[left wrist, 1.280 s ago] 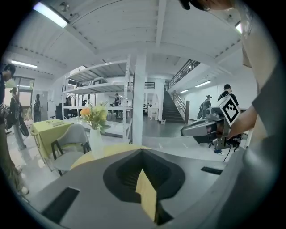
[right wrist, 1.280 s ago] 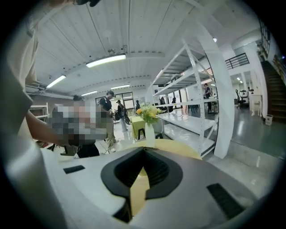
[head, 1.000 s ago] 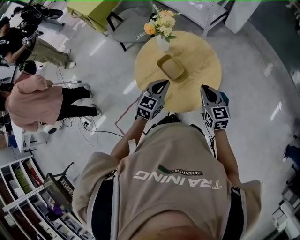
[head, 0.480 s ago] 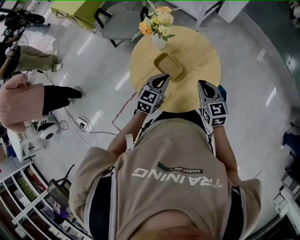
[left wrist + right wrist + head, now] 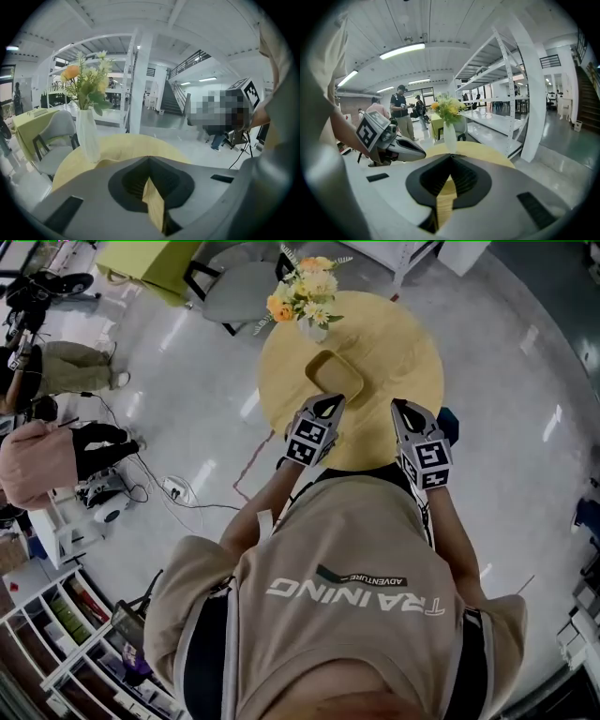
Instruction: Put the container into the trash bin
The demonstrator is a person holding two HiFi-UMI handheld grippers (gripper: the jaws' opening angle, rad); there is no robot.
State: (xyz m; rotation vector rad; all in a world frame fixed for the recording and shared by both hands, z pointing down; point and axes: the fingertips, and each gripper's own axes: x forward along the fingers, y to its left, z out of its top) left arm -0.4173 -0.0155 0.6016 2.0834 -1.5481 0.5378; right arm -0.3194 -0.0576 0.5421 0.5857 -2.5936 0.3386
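One tan rectangular container [image 5: 330, 371], one white flower vase [image 5: 316, 330] on round yellow desk [image 5: 403, 343]; left gripper [image 5: 329, 401], right gripper [image 5: 399, 407]: jaws together.

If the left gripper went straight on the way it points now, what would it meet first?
Most likely the container on the table: the left gripper points at its near rim. Height is hard to judge from above, so it might pass over it. The vase stands off that line.

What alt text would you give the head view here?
Seen from above, a person in a beige sweatshirt holds the left gripper and right gripper, both empty, at the near edge of a round wooden table. On it sit a shallow tan container and a vase of flowers.
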